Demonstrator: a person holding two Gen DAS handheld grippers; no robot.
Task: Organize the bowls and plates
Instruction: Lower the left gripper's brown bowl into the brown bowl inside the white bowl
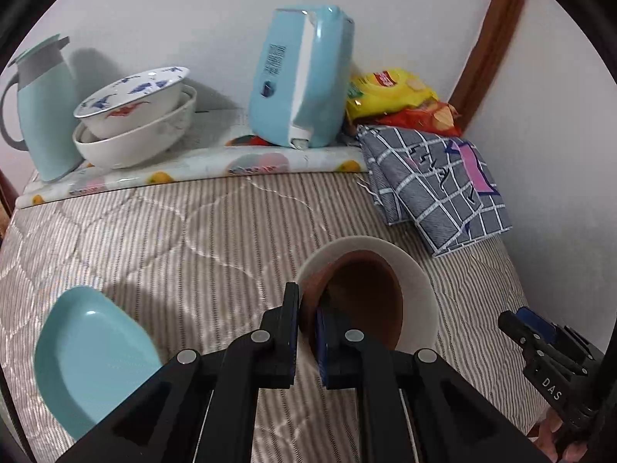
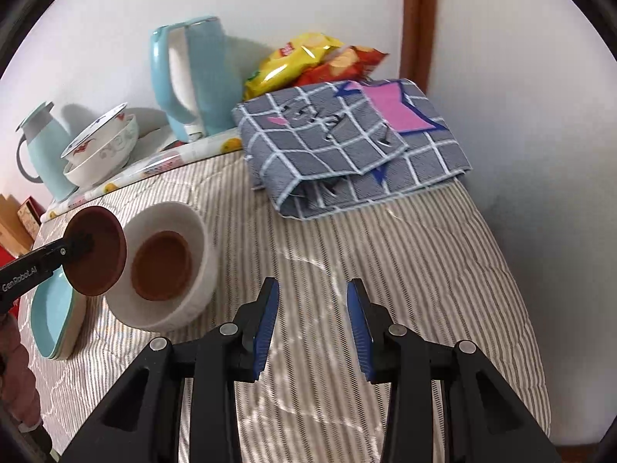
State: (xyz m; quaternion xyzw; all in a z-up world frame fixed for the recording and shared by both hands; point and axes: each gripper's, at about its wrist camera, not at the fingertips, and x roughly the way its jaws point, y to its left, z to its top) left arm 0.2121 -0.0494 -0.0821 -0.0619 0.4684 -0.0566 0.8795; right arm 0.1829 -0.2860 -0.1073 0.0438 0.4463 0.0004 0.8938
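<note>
The left claw point(image 1: 306, 328) is closed on the rim of a small brown dish point(image 2: 96, 250), one finger inside and one outside, and holds it tilted in the air. The dish hangs just beside and above the white bowl point(image 2: 200, 231), on that bowl's left side. In the white bowl a second brown dish point(image 2: 162, 270) already lies flat, so I judge the held one must travel a little to the right and go down onto it. The left claw is clearly the nearer one. The right claw point(image 2: 312, 328) is open wide and holds nothing; it hovers over the striped quilt point(image 2: 424, 270), to the right of the bowl.

Both brown dishes look matte and round, like plastic or clay. The white bowl is smooth, thick-walled. Further left, pale blue plates point(image 2: 50, 308) rest stacked on the soft quilt.
</note>
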